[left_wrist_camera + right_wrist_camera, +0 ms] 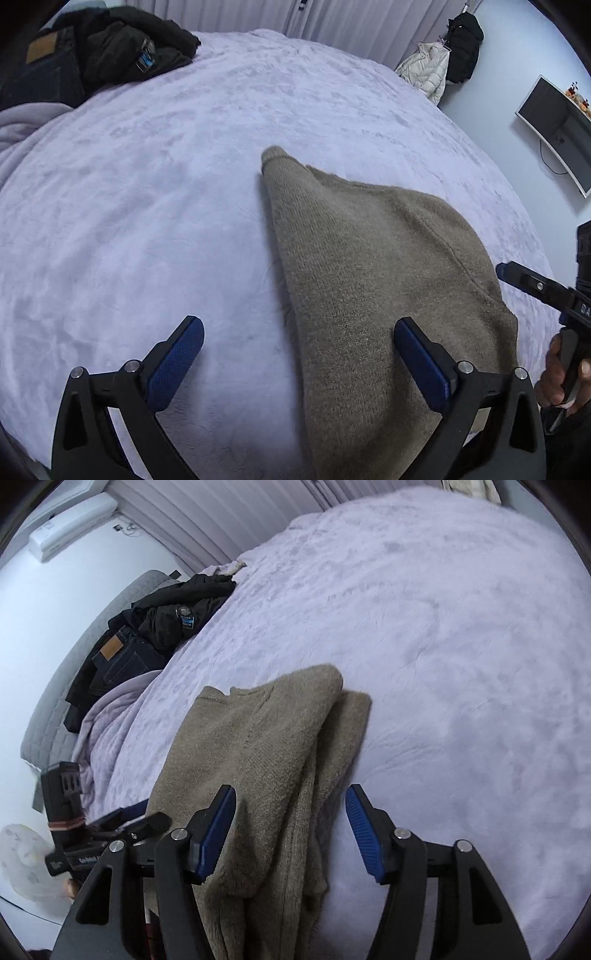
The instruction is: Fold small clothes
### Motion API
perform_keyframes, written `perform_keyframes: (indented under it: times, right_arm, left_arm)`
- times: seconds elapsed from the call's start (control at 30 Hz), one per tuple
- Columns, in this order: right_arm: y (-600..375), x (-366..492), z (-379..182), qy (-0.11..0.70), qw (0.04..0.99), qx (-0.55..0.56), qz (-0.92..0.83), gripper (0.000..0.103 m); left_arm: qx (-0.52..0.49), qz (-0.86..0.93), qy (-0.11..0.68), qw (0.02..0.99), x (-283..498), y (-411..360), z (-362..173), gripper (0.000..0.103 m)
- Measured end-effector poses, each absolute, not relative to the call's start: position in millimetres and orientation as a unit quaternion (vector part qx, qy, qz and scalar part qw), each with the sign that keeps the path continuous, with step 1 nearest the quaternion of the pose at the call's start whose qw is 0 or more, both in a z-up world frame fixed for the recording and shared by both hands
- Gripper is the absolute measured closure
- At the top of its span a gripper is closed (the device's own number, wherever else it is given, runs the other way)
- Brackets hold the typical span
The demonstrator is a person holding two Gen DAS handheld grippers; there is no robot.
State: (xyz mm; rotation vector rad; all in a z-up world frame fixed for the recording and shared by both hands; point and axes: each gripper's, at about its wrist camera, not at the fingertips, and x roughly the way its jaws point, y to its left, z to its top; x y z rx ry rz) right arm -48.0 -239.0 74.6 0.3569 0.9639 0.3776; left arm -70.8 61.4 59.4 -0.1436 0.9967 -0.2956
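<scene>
A tan knit sweater (369,266) lies folded lengthwise on the lavender fleece blanket (147,184) that covers the bed. My left gripper (298,325) stands wide open over the sweater's left edge, one blue pad above the blanket and the other above the knit, and neither presses on it. In the right wrist view the sweater (258,746) runs from the near edge up the bed, with a doubled layer on its right side. My right gripper (291,790) is open astride this near part, its pads apart from the cloth. The right gripper's finger (517,277) shows at the left wrist view's right edge.
A heap of dark clothes with jeans (103,48) lies at the bed's far left corner, also seen in the right wrist view as dark clothes (166,620). Coats (428,70) hang by the curtain and a screen (557,125) is on the wall. A hand (557,380) holds the right gripper's handle.
</scene>
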Motion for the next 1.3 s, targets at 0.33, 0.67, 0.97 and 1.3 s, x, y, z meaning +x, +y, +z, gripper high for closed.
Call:
perform_keyframes:
  times: [0.33,0.67,0.97,1.3]
  right_arm:
    - [-143.0,-134.8,101.2,0.391,0.848,-0.105,0.342,0.037]
    - [-175.5,-129.7,37.1,0.44,0.834,-0.067,0.327,0.038]
    - [-172.5,-135.4,80.6,0.403,0.843,-0.093,0.343,0.036]
    - [-171.6,-58.5,52.4,0.449,0.824,-0.073,0.337,0.027]
  left_arm:
    - [0.01,-0.127,0.457,0.88,-95.1,36.3,71.5,0.0]
    - [-0.039,-0.152,0.504,0.849,-110.0,62.6,8.4,0.0]
    - [-0.018,-0.14,0.454,0.88,-88.8,51.9,74.5,0.0]
    - [0.007,-0.079,0.515,0.853,-41.1,36.2,20.3,0.0]
